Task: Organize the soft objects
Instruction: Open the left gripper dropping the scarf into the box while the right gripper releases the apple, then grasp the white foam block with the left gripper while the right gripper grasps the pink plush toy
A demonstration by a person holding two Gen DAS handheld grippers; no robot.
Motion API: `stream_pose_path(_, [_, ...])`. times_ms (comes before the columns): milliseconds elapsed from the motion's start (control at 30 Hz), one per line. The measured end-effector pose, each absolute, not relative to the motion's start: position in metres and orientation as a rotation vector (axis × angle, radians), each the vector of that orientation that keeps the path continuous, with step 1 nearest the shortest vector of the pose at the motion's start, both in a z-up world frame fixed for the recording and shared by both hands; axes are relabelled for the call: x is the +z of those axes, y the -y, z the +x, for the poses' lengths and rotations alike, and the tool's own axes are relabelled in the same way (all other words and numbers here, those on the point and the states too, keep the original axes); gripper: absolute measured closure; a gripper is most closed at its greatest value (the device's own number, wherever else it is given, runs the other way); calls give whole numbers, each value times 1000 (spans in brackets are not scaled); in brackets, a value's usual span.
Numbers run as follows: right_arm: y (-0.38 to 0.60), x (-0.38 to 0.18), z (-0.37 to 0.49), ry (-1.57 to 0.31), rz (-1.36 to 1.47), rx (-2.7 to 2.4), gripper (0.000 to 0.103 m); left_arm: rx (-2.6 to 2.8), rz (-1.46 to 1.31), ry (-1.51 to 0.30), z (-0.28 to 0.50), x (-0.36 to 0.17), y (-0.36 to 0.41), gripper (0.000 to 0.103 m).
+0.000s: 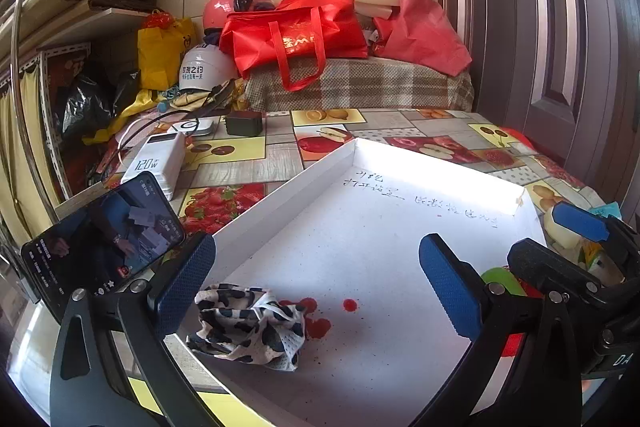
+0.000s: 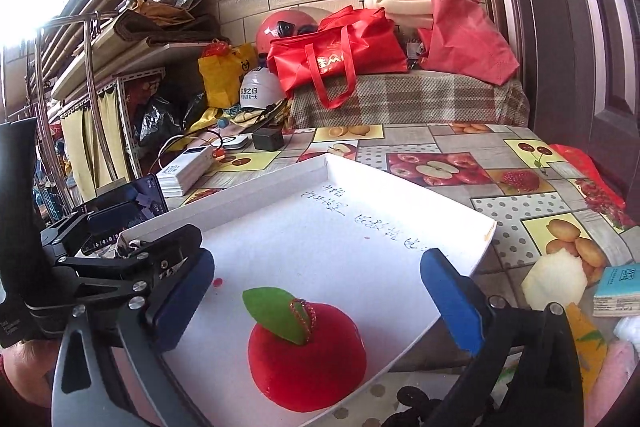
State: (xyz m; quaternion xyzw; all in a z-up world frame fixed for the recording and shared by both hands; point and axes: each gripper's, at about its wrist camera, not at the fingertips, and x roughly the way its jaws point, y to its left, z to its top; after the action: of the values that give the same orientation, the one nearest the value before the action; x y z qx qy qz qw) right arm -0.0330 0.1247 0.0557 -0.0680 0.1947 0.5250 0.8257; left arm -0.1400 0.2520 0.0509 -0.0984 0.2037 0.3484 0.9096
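Observation:
A shallow white tray [image 1: 360,227] lies on the fruit-print tablecloth; it also shows in the right wrist view [image 2: 360,227]. A crumpled black-and-white patterned cloth [image 1: 250,327] lies in the tray's near left part, just ahead of my open left gripper [image 1: 316,287]. A red plush apple with a green leaf [image 2: 308,351] sits in the tray's near edge, between the fingers of my open right gripper [image 2: 320,299], untouched. The right gripper also shows at the right in the left wrist view [image 1: 560,251].
A phone on a stand [image 1: 104,247], a white power bank [image 1: 160,159] and a black charger [image 1: 244,123] are at the left. Red bags [image 1: 296,31], helmets and foam sit behind. A pale foam piece [image 2: 556,283] and a tissue pack [image 2: 618,291] lie right of the tray.

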Motion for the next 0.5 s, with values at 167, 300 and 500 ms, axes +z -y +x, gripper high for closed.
stream_pose_path(167, [-114, 58, -30, -385, -93, 1083, 0, 754, -202, -362, -151, 55, -249, 0])
stream_pose_path(300, [-103, 60, -30, -360, -50, 1089, 0, 774, -163, -317, -156, 58, -240, 0])
stream_pose_path(500, [-77, 59, -30, -365, -11, 1077, 0, 778, -137, -286, -161, 60, -228, 0])
